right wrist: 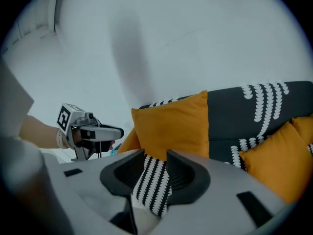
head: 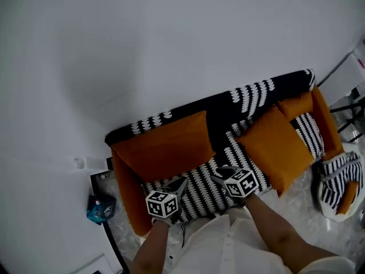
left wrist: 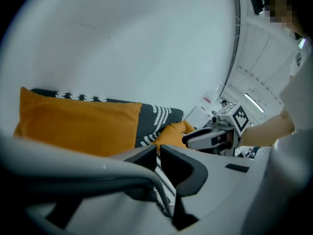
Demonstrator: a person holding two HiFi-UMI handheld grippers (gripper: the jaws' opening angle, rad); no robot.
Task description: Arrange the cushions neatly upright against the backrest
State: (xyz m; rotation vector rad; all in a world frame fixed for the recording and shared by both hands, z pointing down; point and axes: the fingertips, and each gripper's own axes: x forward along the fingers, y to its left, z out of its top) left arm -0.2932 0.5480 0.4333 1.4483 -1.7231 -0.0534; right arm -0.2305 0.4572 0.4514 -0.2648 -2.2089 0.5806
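Note:
A black-and-white striped cushion (head: 201, 194) lies flat on the seat of the sofa (head: 228, 104), near its front edge. My left gripper (head: 180, 182) is shut on a thin fold of that striped fabric (left wrist: 164, 180). My right gripper (head: 221, 173) is shut on a thicker fold of the same cushion (right wrist: 152, 182). A large orange cushion (head: 162, 147) leans against the backrest at the left, just behind the striped one. A second orange cushion (head: 276, 147) rests tilted on the right half of the seat. Each gripper view shows the other gripper close by.
A third orange cushion (head: 296, 104) and another striped one (head: 311, 131) sit at the sofa's right end. A round chair (head: 336, 181) with striped and orange cushions stands at the far right. A blue object (head: 101, 208) lies on the floor by the left armrest.

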